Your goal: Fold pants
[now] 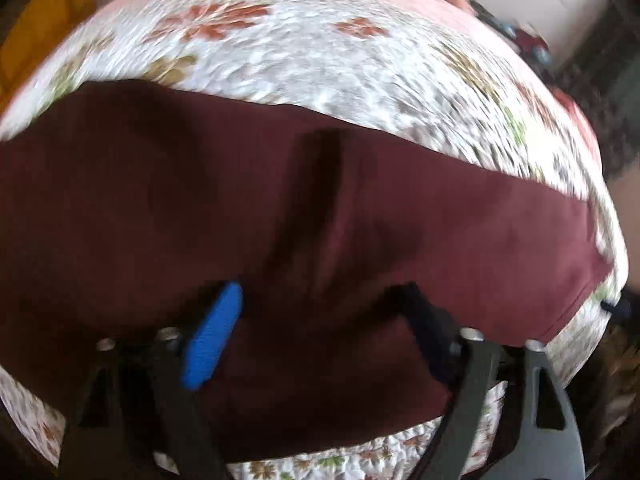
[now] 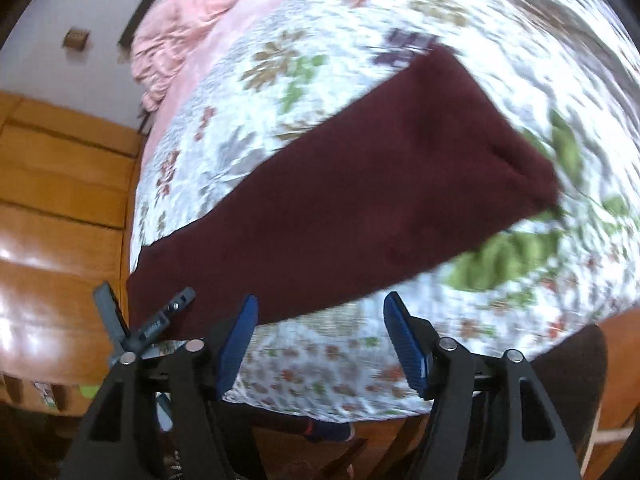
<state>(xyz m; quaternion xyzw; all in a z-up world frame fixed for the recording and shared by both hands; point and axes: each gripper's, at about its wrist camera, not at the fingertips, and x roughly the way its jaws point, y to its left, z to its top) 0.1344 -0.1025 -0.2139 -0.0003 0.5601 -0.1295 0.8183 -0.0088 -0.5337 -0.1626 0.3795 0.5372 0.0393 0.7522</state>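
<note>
Dark maroon pants [image 1: 280,208] lie flat across a floral quilted bed [image 1: 320,64]. My left gripper [image 1: 320,312] hovers low over the near part of the pants, jaws wide apart, nothing between them. In the right wrist view the pants [image 2: 340,208] show as a long folded strip running from lower left to upper right. My right gripper [image 2: 320,324] is open and empty, just off the strip's near long edge, over bare quilt [image 2: 340,364]. Both views are motion-blurred.
A pink blanket [image 2: 188,20] is bunched at the bed's far end. Wooden furniture [image 2: 60,208] stands beside the bed on the left of the right wrist view. The other gripper's body [image 2: 136,324] shows at the pants' left end. A dark shoe [image 2: 332,432] is on the floor below the bed's edge.
</note>
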